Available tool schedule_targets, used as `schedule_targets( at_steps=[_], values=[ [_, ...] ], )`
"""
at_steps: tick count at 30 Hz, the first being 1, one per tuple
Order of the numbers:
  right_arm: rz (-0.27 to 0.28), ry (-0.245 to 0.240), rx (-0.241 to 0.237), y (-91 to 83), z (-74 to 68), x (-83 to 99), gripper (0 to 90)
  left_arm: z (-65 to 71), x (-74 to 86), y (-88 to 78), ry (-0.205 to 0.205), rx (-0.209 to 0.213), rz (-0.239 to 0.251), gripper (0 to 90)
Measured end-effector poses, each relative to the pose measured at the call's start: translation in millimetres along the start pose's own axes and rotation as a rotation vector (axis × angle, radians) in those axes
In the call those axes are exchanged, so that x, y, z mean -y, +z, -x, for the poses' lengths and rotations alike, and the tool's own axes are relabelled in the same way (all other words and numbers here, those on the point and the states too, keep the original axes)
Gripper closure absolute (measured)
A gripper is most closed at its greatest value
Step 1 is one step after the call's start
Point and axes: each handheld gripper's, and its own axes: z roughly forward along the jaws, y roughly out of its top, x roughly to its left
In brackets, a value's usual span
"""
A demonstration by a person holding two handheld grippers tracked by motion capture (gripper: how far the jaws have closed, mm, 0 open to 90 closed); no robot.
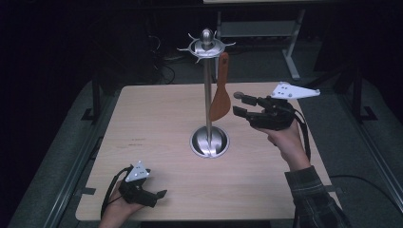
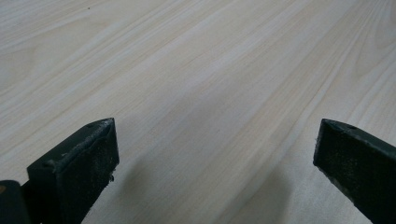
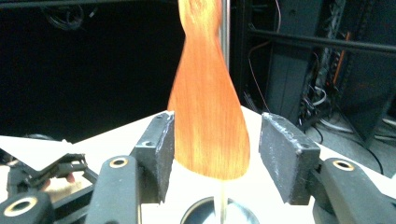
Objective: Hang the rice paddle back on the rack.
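Observation:
A wooden spatula hangs blade-down from a hook of a tall metal utensil stand, whose round base sits mid-table. My right gripper is held in the air just right of the blade, jaws pointing at it. In the right gripper view the spatula hangs between my two pads; a gap shows on the right side, so the right gripper is open. My left gripper rests at the table's front left, and its jaws stand open over bare wood.
The light wooden table has bare room around the stand. Several other hooks ring the stand's top. Dark floor, cables and metal frames lie beyond the far edge.

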Motion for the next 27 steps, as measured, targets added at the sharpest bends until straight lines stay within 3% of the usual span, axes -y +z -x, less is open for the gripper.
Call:
schedule_targets(
  at_steps=[18, 27],
  values=[
    [-0.094, 0.066, 0.069, -13.1, 9.5, 49.6, 33.3, 0.1, -0.4, -1.6, 0.013, 0.006, 0.003, 0.0],
    [-0.109, 0.068, 0.091, -18.6, 11.2, 71.2, 32.2, 0.4, -0.1, -1.6, 0.013, 0.009, 0.006, 0.0]
  ],
)
